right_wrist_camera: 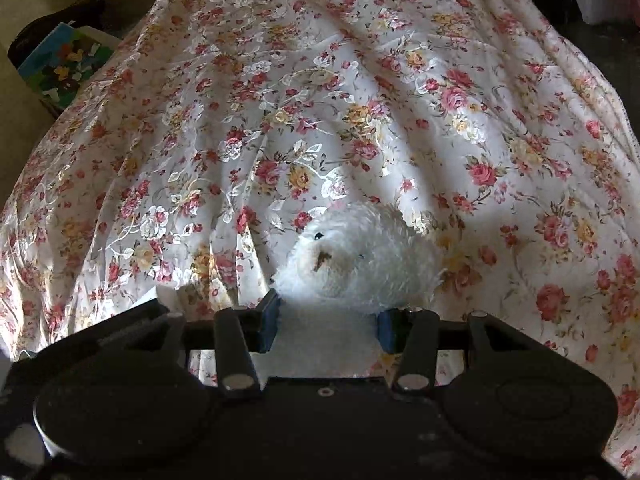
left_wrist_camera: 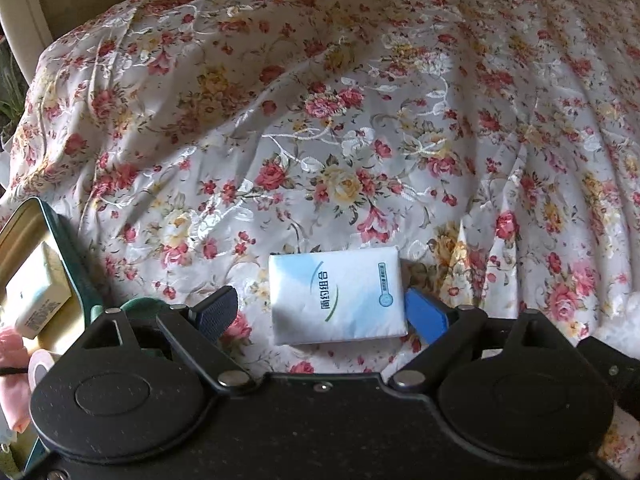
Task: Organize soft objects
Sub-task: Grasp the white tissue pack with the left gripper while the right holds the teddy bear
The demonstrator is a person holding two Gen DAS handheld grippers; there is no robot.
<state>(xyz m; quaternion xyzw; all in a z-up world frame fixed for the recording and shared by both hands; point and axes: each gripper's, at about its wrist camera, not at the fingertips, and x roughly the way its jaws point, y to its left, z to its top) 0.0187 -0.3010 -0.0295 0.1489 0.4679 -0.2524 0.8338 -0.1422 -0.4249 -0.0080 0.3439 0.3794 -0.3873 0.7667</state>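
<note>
L fingers point(left_wrist_camera: 322, 312) spread round tissue pack point(left_wrist_camera: 336, 298) "简约组合"; R fingers point(right_wrist_camera: 326, 322) clamp plush point(right_wrist_camera: 356, 256).

A white and blue tissue pack point(left_wrist_camera: 337, 297) is seen lying flat on the floral cloth point(left_wrist_camera: 320, 120), between the spread fingers of the left tongs point(left_wrist_camera: 320, 308). The right blue pad point(left_wrist_camera: 424, 314) is set against the pack's edge, the left pad point(left_wrist_camera: 218, 312) apart from it. At left, a green tin point(left_wrist_camera: 76, 264) is shown holding a small box point(left_wrist_camera: 38, 292).
</note>
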